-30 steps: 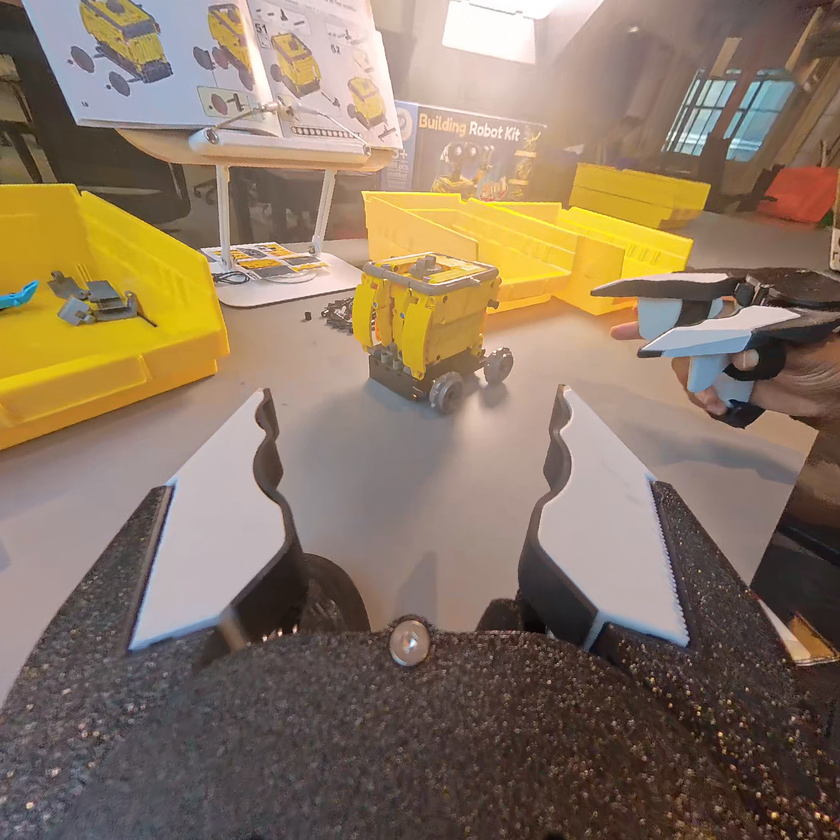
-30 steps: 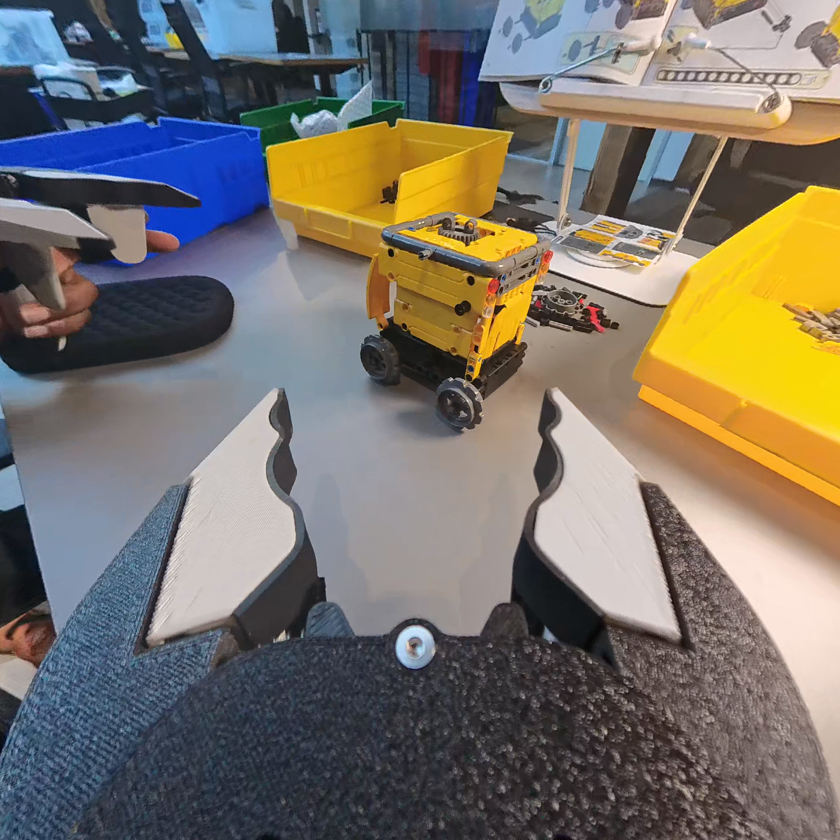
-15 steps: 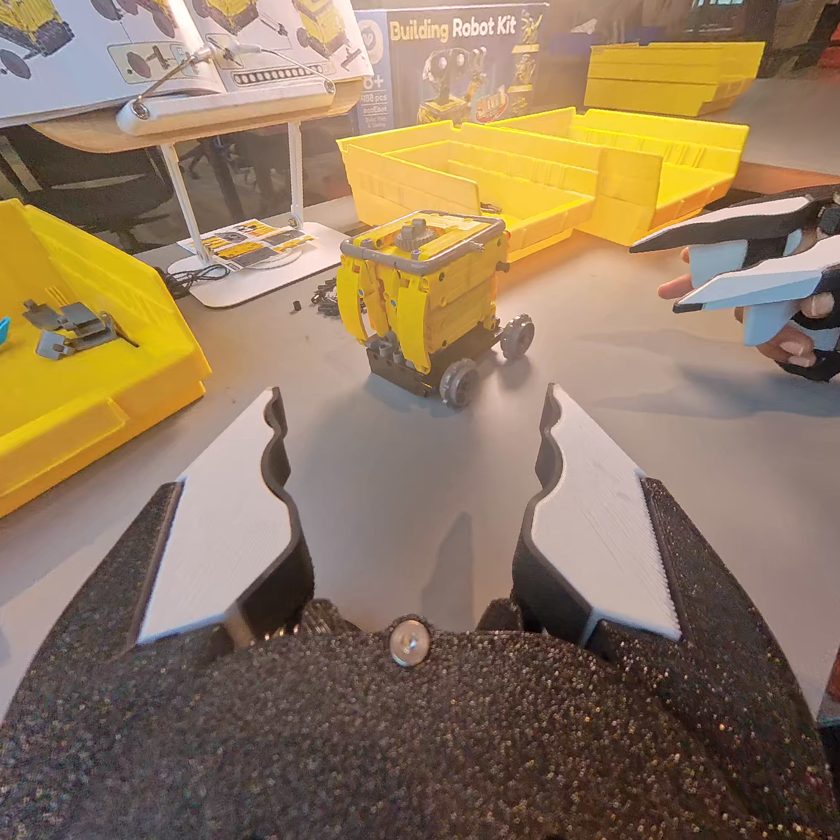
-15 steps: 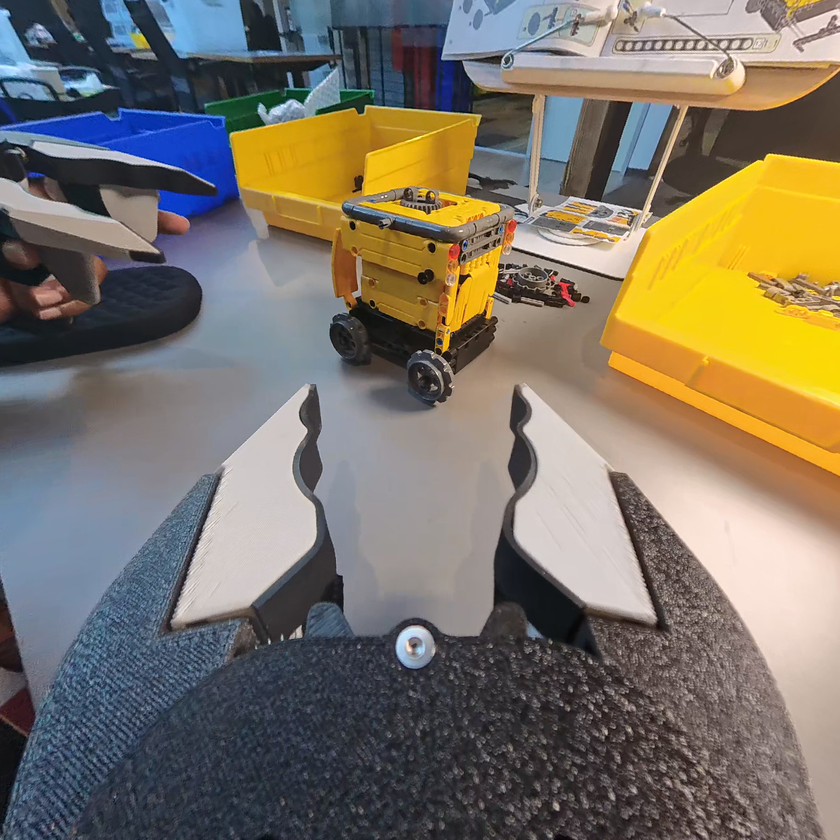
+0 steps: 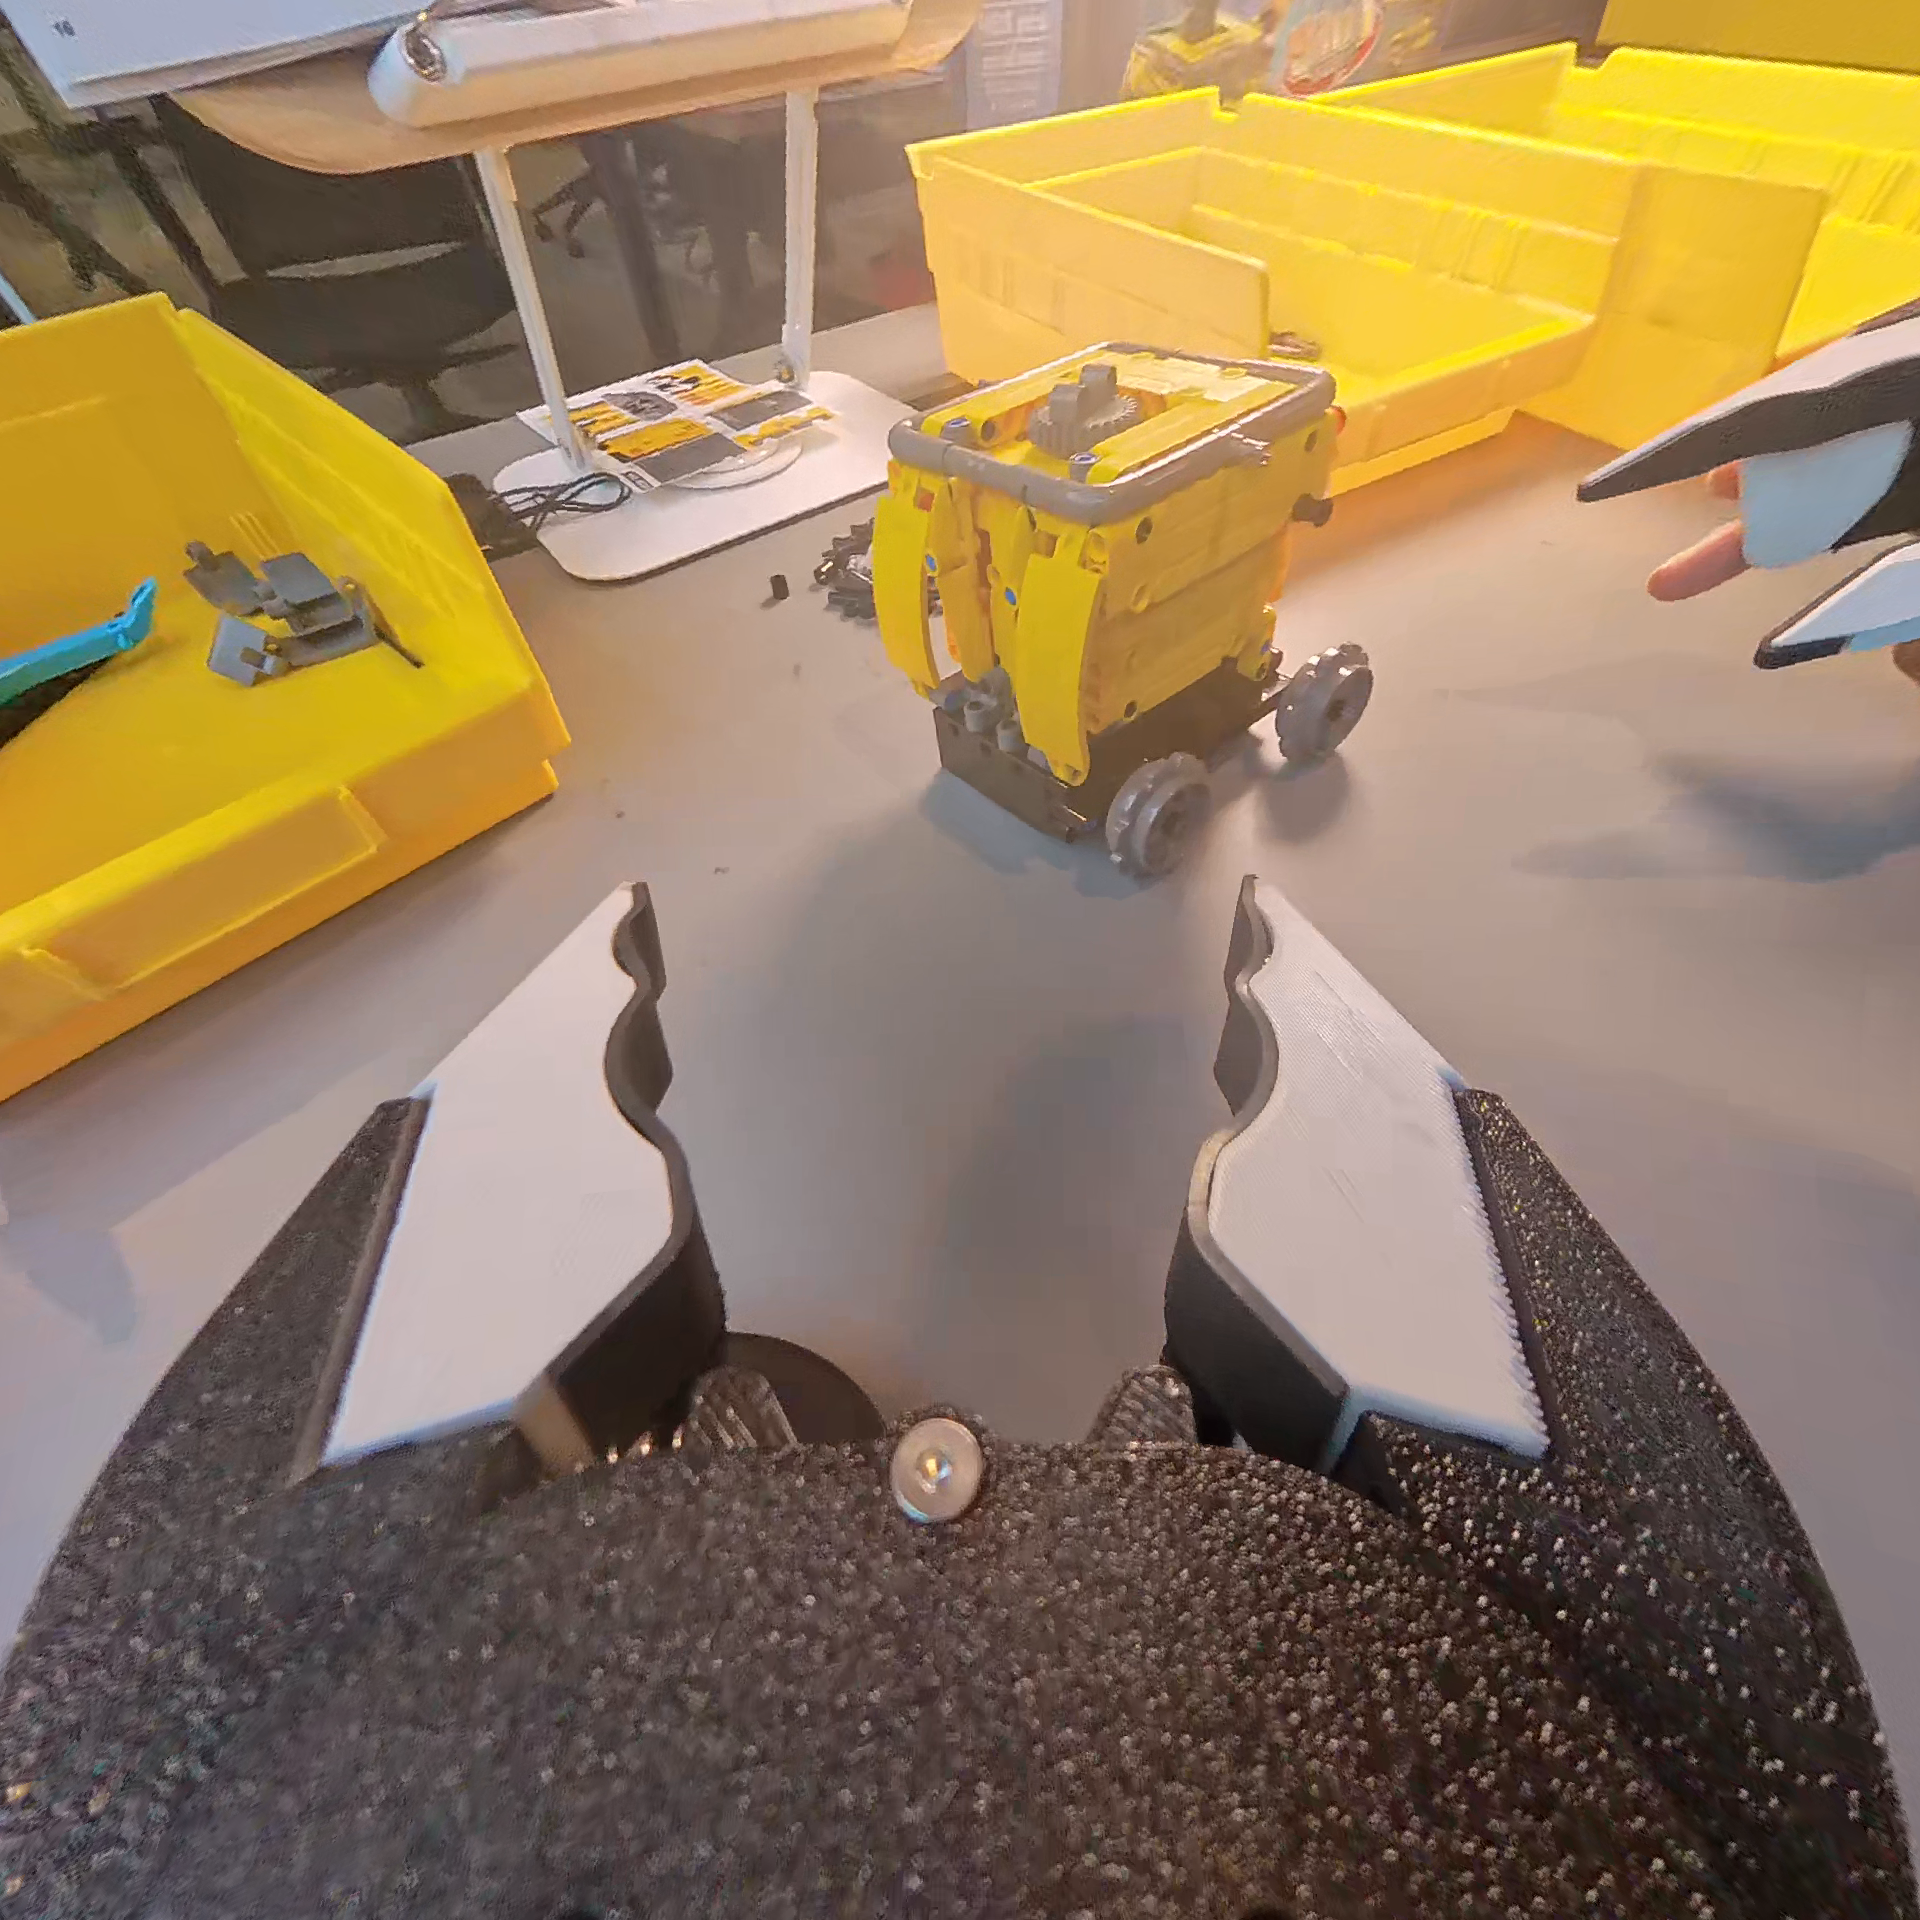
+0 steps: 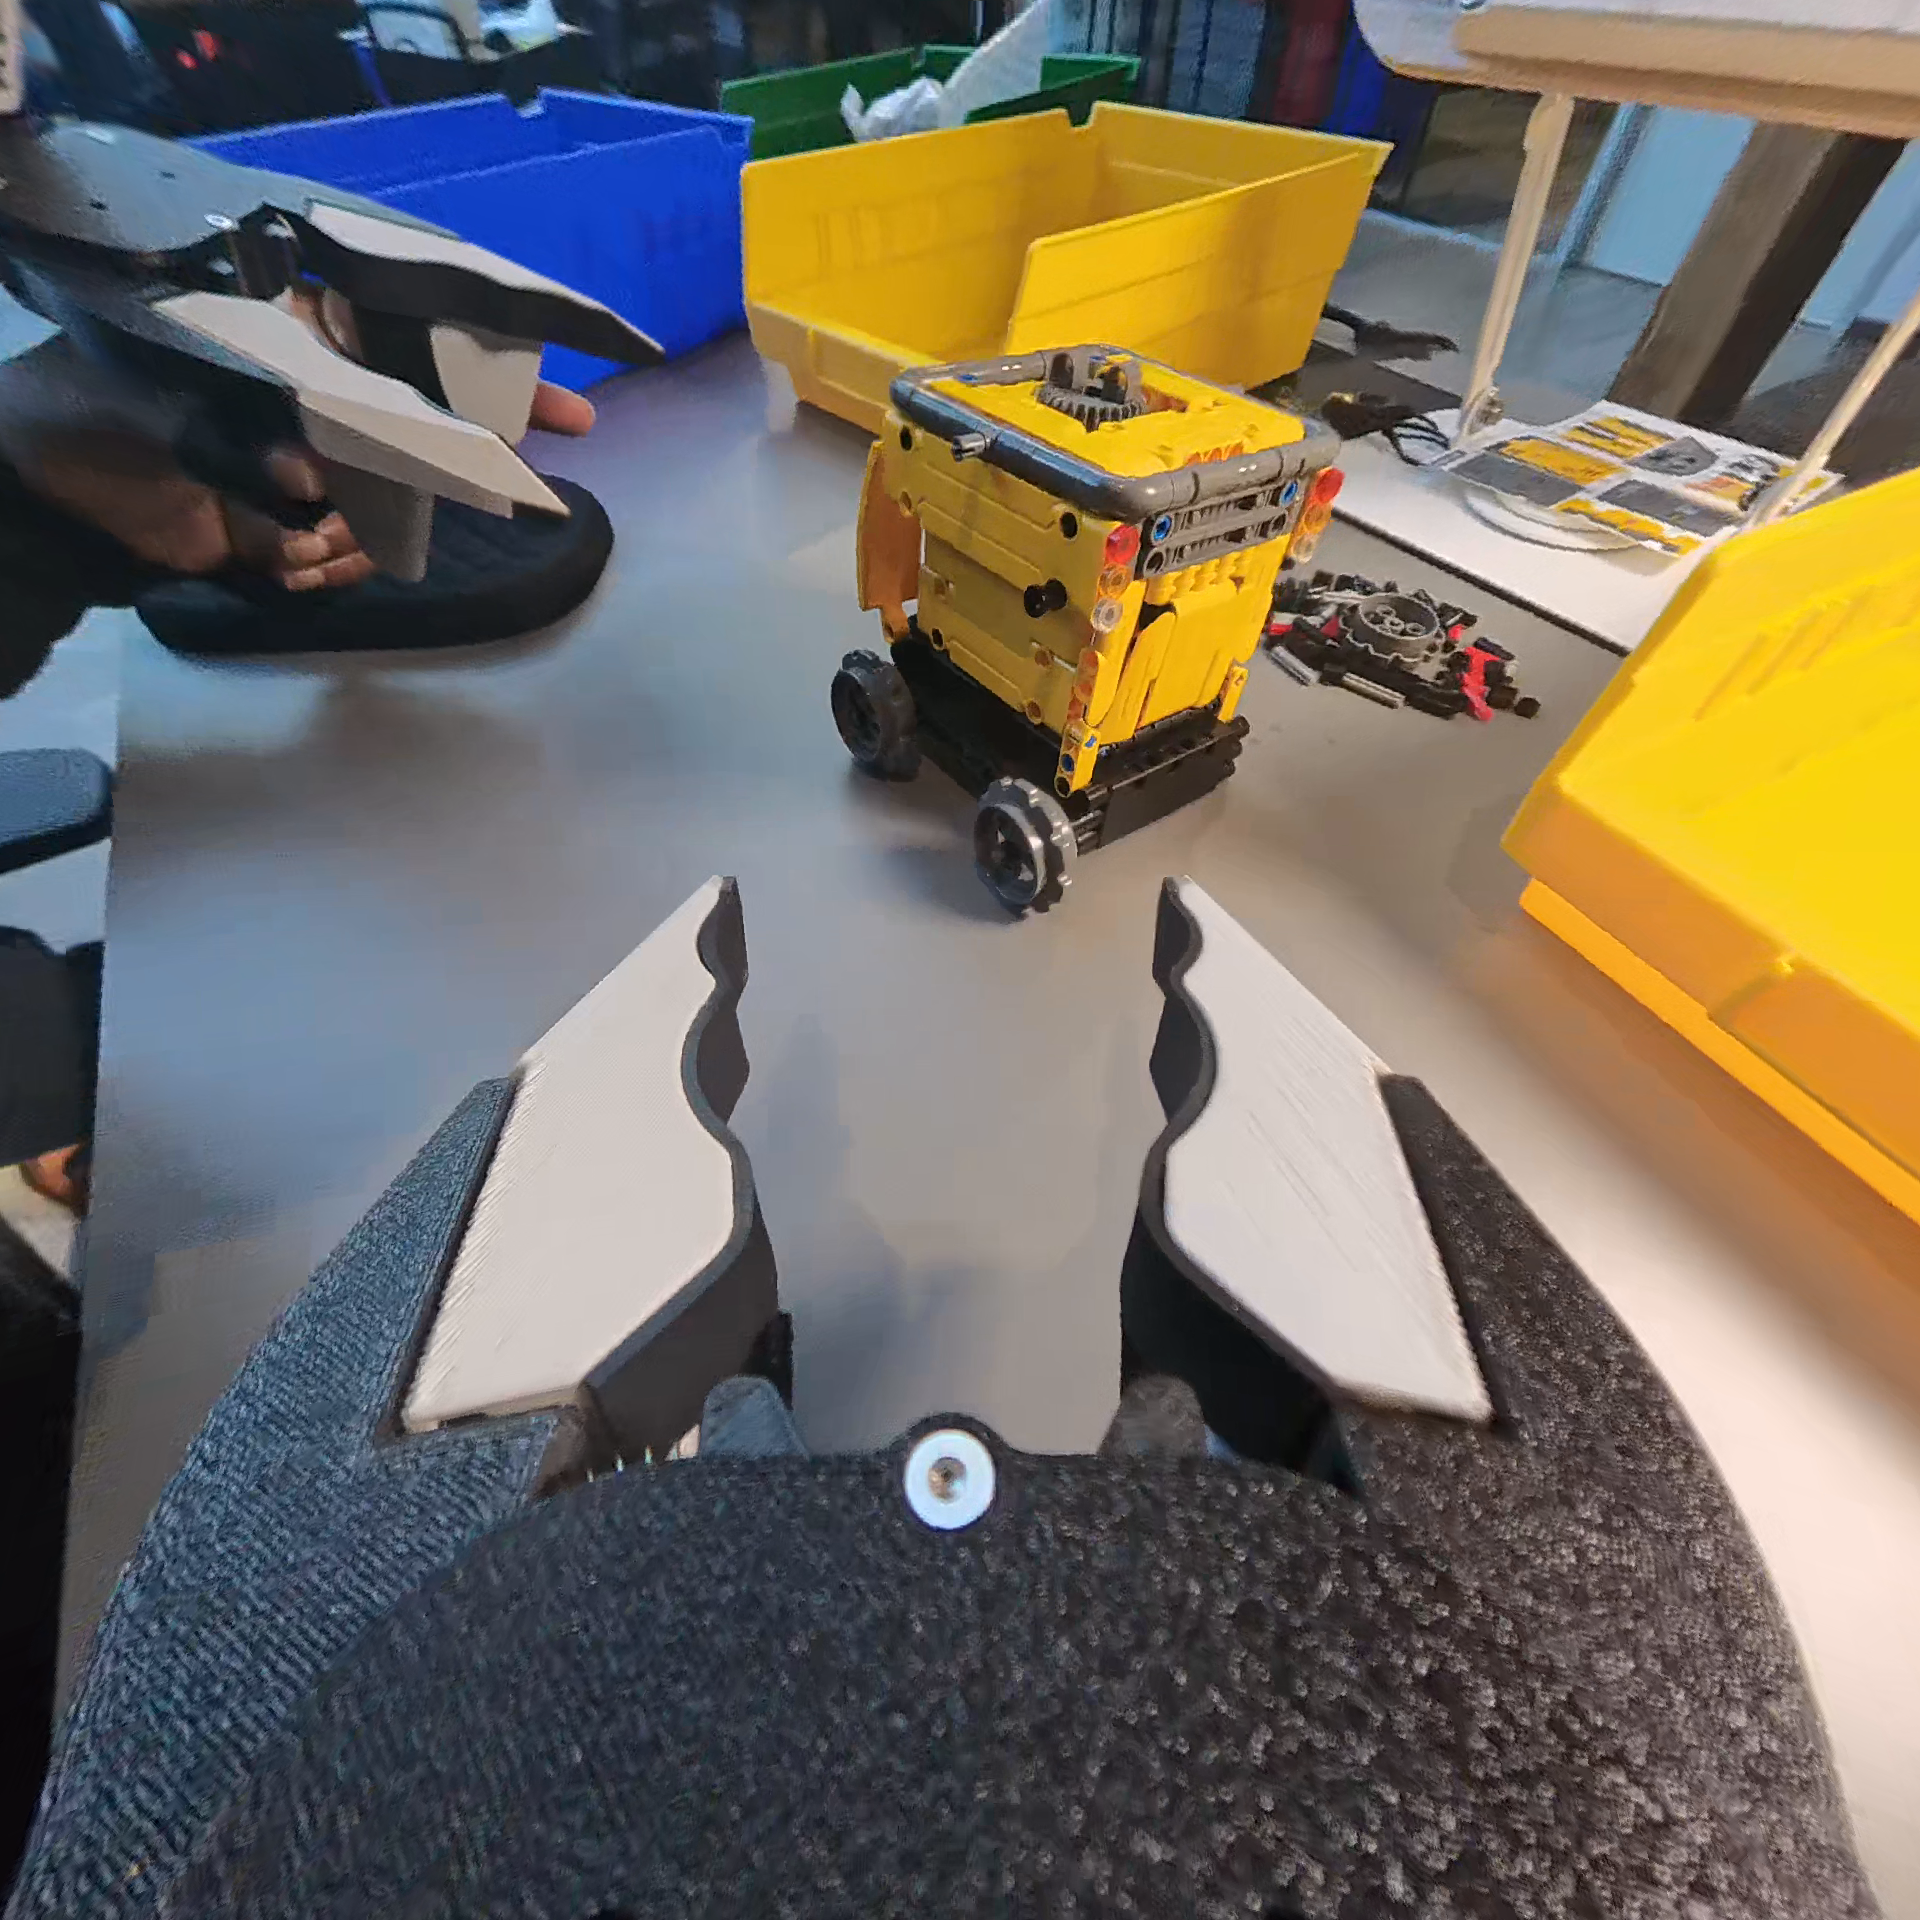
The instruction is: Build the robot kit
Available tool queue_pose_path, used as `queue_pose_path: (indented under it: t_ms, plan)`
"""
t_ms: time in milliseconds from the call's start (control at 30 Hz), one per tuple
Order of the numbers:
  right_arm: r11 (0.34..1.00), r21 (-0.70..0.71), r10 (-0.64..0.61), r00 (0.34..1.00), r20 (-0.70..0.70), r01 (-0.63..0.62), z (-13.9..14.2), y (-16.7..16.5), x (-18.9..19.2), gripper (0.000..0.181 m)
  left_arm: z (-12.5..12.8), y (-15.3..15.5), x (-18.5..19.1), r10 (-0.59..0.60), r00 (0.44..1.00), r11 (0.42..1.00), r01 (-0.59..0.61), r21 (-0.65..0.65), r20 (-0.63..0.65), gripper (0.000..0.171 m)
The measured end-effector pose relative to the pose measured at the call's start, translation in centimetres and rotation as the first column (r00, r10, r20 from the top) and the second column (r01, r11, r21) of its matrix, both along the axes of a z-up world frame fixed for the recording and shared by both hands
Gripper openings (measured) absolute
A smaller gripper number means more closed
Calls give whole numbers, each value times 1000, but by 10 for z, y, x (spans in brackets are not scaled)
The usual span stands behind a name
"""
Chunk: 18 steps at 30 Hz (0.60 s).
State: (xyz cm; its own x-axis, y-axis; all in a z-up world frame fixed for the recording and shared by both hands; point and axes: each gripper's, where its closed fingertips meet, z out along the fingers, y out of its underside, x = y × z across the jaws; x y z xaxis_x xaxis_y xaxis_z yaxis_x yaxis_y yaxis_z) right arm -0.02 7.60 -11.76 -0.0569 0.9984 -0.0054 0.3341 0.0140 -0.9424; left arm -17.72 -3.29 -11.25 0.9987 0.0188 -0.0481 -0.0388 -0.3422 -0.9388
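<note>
Grey counter [image 5: 935,1039] shows bare between the spread fingers [image 5: 540,1174] of the left gripper [image 5: 940,904], which hold and touch nothing. Above them, at the centre of the frame, stands a yellow toy truck [image 5: 1101,592] on black wheels. The right gripper [image 6: 945,894] likewise has its fingers [image 6: 1299,1174] wide apart and empty, with the truck just beyond. A yellow bin [image 5: 239,727] sits at left.

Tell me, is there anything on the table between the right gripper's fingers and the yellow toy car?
Nothing. In the right wrist view, only bare grey table lies between the right gripper and the yellow toy car.
</note>
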Motion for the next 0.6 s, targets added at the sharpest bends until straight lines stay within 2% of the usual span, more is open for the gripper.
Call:
queue_pose_path:
  t_ms: [167, 300, 400, 500, 600]
  plan:
    - [1000, -14, -9, 1000, 2, 9, 4, 8, -14, 78, 0, 7, -2, 4, 999, 1000, -5, 16, 42, 102]
    - [998, 11, -60, 998, 8, 60, -3, 5, -15, 66, 0, 12, 8, -102, 991, 995, 103, -4, 86, 103]
    - [996, 17, -90, 995, 41, 89, -12, 1, -17, 61, 1, 13, 13, -185, 982, 982, 186, -30, 48, 102]
    - [994, 67, -89, 992, 88, 83, -21, 2, -21, 57, -6, 14, 10, -249, 969, 967, 248, -65, -4, 99]
    - [993, 106, -69, 988, 137, 54, -25, 4, -26, 56, -9, 17, 11, -307, 951, 947, 309, -81, 39, 95]
